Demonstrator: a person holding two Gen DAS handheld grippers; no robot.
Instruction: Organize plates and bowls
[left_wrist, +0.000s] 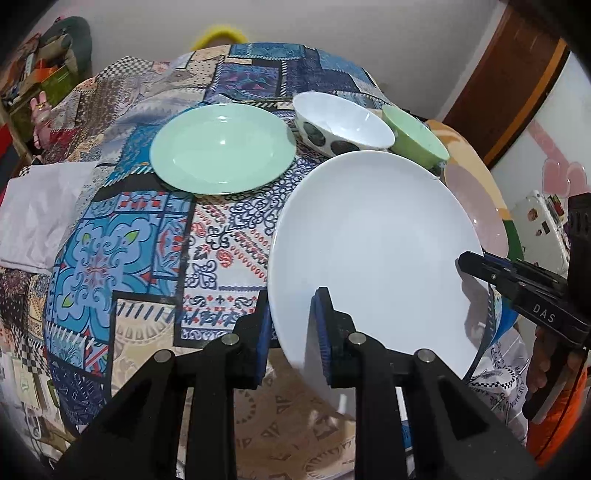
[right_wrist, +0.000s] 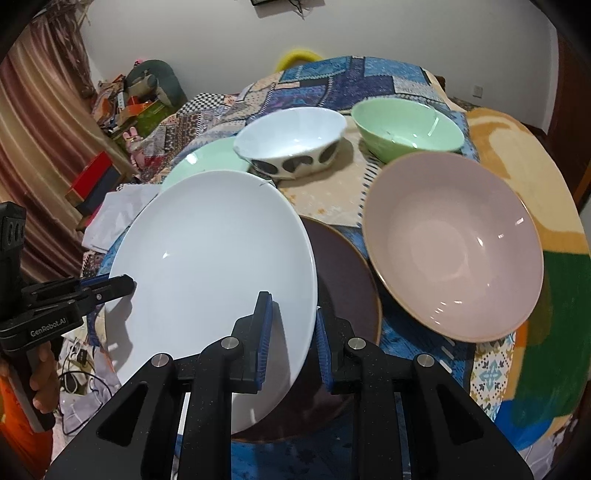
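Note:
A large white plate (left_wrist: 373, 251) (right_wrist: 210, 266) hangs tilted over the table, held by both grippers. My left gripper (left_wrist: 293, 301) is shut on its left rim, and my right gripper (right_wrist: 291, 308) is shut on its right rim. Each view also shows the other gripper: the right gripper (left_wrist: 467, 262), the left gripper (right_wrist: 125, 284). Under the white plate lies a dark brown plate (right_wrist: 347, 273). On the table stand a pink bowl (right_wrist: 454, 251), a green bowl (right_wrist: 406, 129), a white bowl with dark spots (right_wrist: 291, 144) and a pale green plate (left_wrist: 221, 147).
A patchwork cloth (left_wrist: 122, 251) covers the round table. A white folded cloth (left_wrist: 40, 214) lies off its left side. Boxes and clutter (right_wrist: 125, 103) sit by the curtain at the back left. A person's hand (right_wrist: 42, 380) grips the left handle.

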